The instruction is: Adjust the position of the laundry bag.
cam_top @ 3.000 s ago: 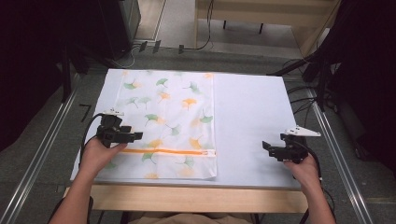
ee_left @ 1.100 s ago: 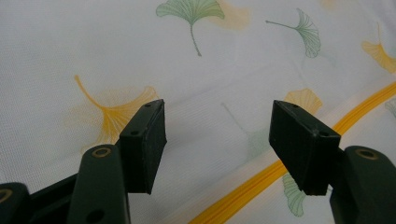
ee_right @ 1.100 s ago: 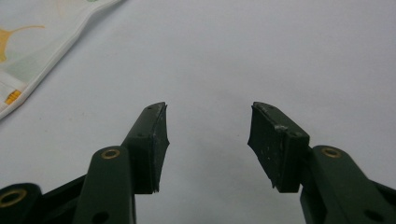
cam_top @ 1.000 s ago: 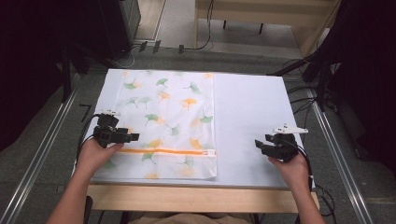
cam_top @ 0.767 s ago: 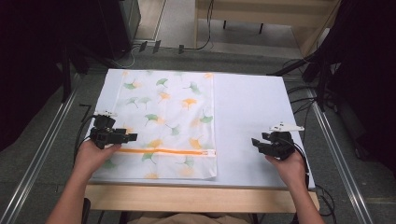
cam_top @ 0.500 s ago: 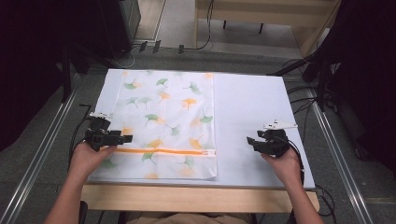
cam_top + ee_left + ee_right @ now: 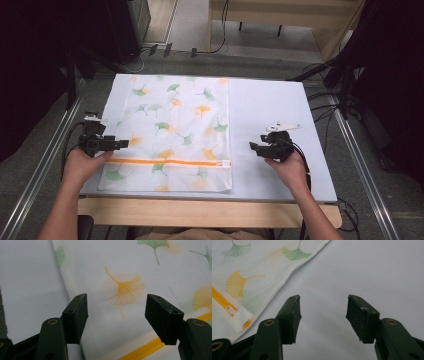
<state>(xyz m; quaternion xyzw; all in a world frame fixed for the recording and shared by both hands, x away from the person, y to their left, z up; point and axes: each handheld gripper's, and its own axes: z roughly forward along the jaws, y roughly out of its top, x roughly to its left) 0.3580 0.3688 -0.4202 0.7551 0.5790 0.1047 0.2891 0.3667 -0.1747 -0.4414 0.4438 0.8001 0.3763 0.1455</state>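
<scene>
A white cloth bag (image 7: 175,125) printed with green and orange ginkgo leaves lies flat on the left half of the white table (image 7: 280,110). An orange zipper (image 7: 170,162) runs across its near end. My left gripper (image 7: 122,144) hovers at the bag's left edge, jaws open over the fabric (image 7: 125,270) just beyond the zipper (image 7: 142,350); between its pads my left gripper (image 7: 116,315) holds nothing. My right gripper (image 7: 252,147) stands open over bare table, a short way right of the bag. From my right gripper (image 7: 323,315), the zipper's end (image 7: 230,310) lies to the left.
Metal rails (image 7: 45,165) run along both sides of the table, and its wooden front edge (image 7: 200,212) is near the person. Cables (image 7: 320,100) trail off the right side. A dark cabinet (image 7: 125,25) and wooden furniture (image 7: 280,12) stand beyond the far edge.
Both grippers have slid to the left: the left one out to the bag's left edge, the right one across bare table toward the bag's right edge. The bag has not moved.
</scene>
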